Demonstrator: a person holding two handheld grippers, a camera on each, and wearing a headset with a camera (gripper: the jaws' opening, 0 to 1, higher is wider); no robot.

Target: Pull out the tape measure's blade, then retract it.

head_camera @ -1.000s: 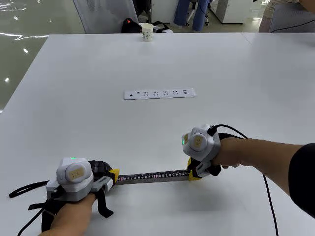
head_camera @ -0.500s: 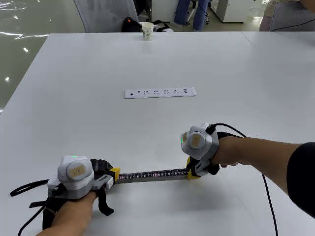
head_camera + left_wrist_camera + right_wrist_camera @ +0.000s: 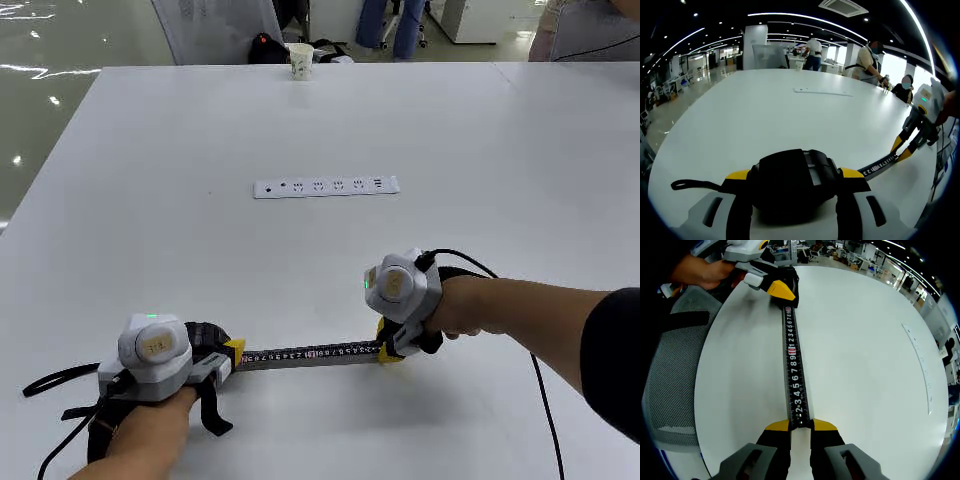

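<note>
Nearest me, the left gripper (image 3: 795,172) clamps the black tape measure (image 3: 790,187) on the white table (image 3: 470,140). Its blade (image 3: 794,375), digits 2 to 9 legible, runs to the right gripper (image 3: 800,426), which pinches its tip. Beyond lie a power strip (image 3: 326,186), then a paper cup (image 3: 300,61).

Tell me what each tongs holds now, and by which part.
Left tongs clamp the tape measure's black case by its sides; right tongs pinch the blade at its free end.

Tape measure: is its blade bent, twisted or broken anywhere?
No, nothing stands out. The blade runs straight and flat over the white table, numbers facing up, from the black case in the left tool to the right tool pinching its end.
</note>
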